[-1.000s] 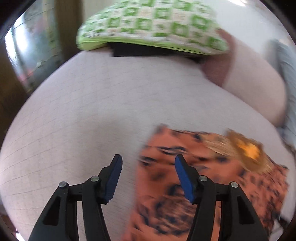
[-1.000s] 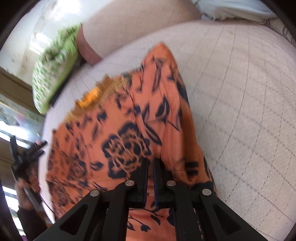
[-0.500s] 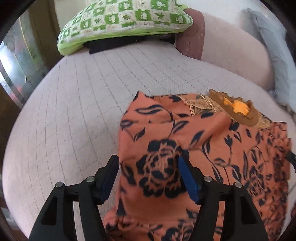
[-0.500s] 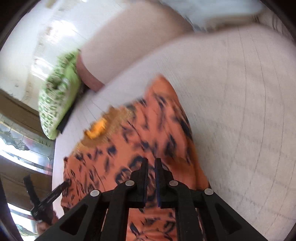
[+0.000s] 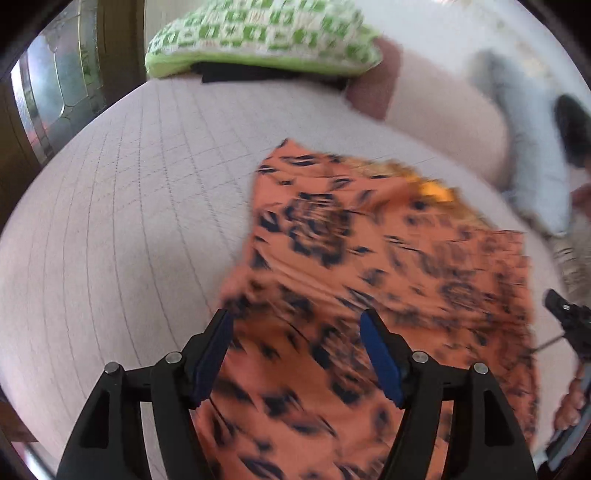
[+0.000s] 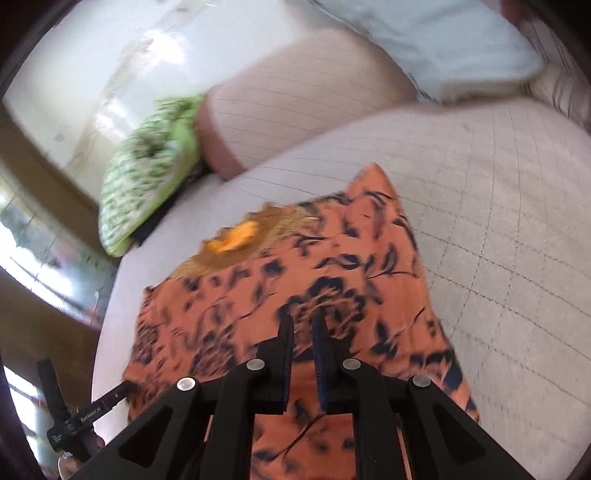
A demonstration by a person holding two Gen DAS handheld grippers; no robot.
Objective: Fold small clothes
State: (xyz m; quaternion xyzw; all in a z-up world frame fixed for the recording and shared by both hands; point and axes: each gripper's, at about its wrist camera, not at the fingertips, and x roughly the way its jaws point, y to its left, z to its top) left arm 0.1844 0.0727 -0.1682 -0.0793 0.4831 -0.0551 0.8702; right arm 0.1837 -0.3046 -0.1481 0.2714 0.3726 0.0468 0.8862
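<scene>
An orange garment with dark floral print [image 5: 369,266] lies spread on the quilted sofa seat [image 5: 129,206]; it also shows in the right wrist view [image 6: 314,288]. A brown and yellow patch [image 6: 232,240] sits at its far edge. My left gripper [image 5: 295,332] is open and empty, hovering over the garment's near left part. My right gripper [image 6: 303,328] hovers over the garment's middle with its jaws nearly together and a narrow empty gap between them; it holds nothing.
A green-and-white checked cushion [image 5: 258,33] lies at the back of the seat, also in the right wrist view [image 6: 144,184]. A pale grey pillow [image 5: 532,155] rests against the beige backrest [image 6: 303,103]. A dark wooden frame [image 5: 14,158] stands at left.
Both grippers have shifted over the garment and the views are blurred by motion. The right gripper's jaws have parted slightly. The left gripper has stayed open.
</scene>
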